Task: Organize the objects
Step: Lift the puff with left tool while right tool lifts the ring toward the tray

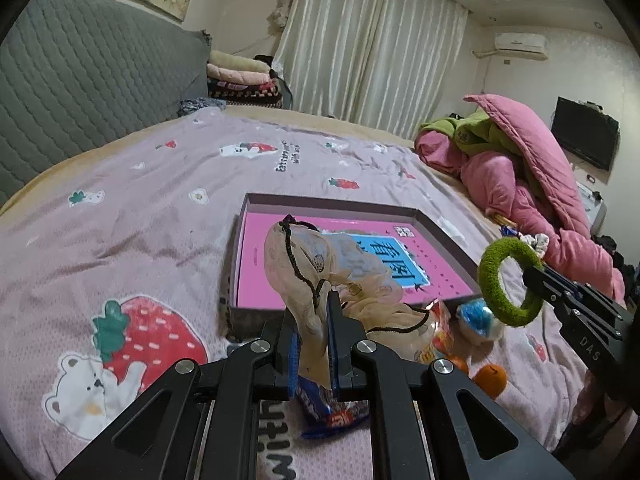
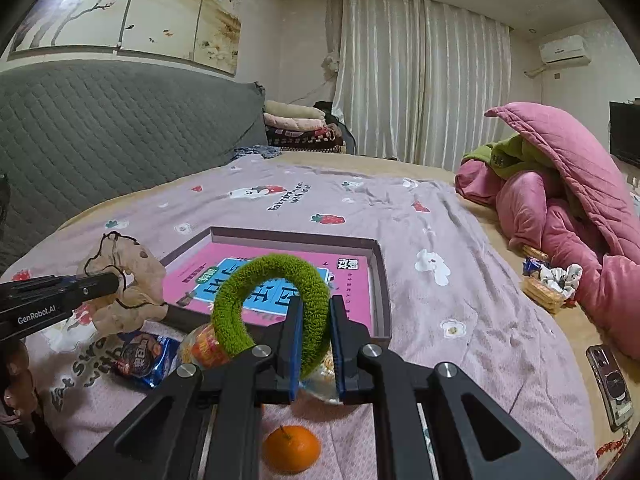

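My left gripper (image 1: 314,320) is shut on a beige drawstring pouch (image 1: 304,264) with a dark cord, held up in front of an open flat box (image 1: 332,206) that has a pink book (image 1: 256,272) lying in it. From the right wrist view that pouch (image 2: 128,280) hangs off the left gripper's tip at the left. My right gripper (image 2: 316,320) is shut on a fuzzy green ring (image 2: 272,276), lifted over the near edge of the box (image 2: 380,276). In the left wrist view the green ring (image 1: 492,280) hangs at the right.
On the bedspread below lie a blue snack packet (image 2: 140,358), an orange-red snack bag (image 2: 200,346), a blue-white ball (image 1: 478,316) and tangerines (image 2: 292,448). A phone (image 2: 610,384) lies at the right edge. Pink quilts (image 2: 560,200) pile at the right, a grey headboard (image 2: 120,132) at the left.
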{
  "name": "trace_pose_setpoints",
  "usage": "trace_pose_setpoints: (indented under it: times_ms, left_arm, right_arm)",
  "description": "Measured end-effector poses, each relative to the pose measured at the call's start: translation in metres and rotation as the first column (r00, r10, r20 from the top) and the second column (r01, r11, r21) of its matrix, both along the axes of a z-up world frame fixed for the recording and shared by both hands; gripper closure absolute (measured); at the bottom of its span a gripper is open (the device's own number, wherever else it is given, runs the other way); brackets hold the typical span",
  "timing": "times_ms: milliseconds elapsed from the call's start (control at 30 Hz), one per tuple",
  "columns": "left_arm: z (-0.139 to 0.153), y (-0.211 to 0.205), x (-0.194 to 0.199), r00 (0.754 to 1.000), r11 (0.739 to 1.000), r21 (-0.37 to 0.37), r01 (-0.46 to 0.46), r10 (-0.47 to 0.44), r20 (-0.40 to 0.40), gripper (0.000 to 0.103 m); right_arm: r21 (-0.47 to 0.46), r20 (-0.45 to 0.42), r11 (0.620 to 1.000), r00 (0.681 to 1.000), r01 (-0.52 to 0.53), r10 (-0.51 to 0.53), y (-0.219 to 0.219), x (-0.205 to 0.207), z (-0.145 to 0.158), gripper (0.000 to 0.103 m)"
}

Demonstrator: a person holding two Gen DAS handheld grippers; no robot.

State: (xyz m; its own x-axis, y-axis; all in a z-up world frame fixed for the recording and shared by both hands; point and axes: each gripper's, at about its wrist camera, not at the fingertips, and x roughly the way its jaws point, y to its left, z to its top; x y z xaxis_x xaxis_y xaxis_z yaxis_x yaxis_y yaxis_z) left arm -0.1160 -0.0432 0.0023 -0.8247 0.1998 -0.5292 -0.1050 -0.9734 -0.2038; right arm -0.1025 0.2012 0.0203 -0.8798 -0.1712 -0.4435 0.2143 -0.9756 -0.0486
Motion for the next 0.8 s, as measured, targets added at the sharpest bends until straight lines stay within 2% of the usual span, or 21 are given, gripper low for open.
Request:
trace_pose_setpoints:
  times_ms: [167,800]
  left_arm:
    - [0.004,0.002,-0.010,1.000,0.999,-0.034,-0.014,0.013,-0.023,0.092]
    - [0.012,0.004,-0.046,0.999,0.999,-0.048,-0.010,0.008,-0.037,0.092]
  right_arm:
    - [0.003,-0.015,1.000,1.000,0.006,-0.006,0.000,-0.012,0.004,0.090]
    - [0.008,-0.055,1.000,0.998,0.019,-0.018,-0.003,-0.047,0.014,0.090]
